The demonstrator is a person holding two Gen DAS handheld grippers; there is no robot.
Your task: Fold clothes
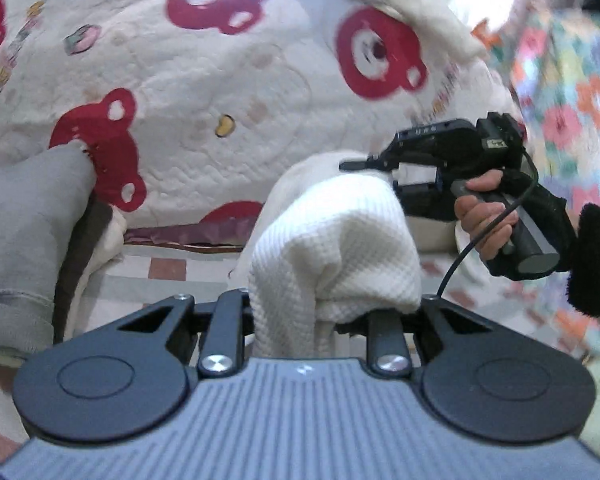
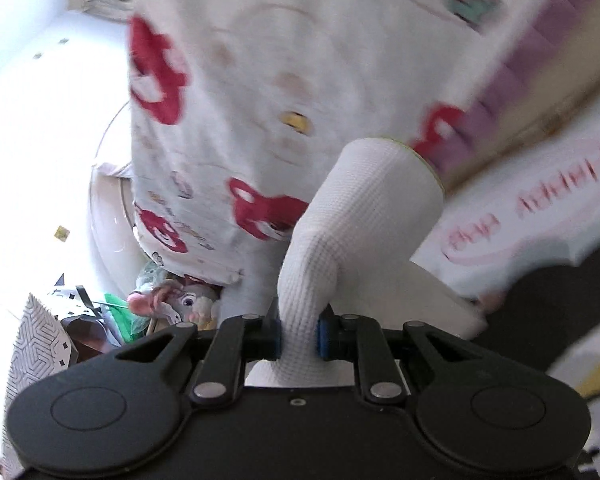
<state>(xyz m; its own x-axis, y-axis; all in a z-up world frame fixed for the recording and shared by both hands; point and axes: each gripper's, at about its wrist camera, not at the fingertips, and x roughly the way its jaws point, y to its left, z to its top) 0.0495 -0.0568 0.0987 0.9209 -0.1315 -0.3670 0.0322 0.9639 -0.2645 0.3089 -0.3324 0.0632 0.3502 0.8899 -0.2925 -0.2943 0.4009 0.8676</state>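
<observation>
A white waffle-knit garment (image 1: 332,240) hangs between both grippers. My left gripper (image 1: 316,312) is shut on one bunched end of it; the fabric hides the fingertips. My right gripper (image 2: 298,334) is shut on another part of the same garment (image 2: 364,208), pinched between its blue pads (image 2: 324,338). In the left wrist view the right gripper (image 1: 364,164) shows at the right, held in a hand, its fingers at the garment's far edge.
A cream quilt with red bear prints (image 1: 204,92) lies behind. A grey garment (image 1: 20,216) sits at the left on the checked sheet (image 1: 168,270). A floral fabric (image 1: 572,92) is at the right. Toys and a patterned bag (image 2: 40,344) lie on the floor.
</observation>
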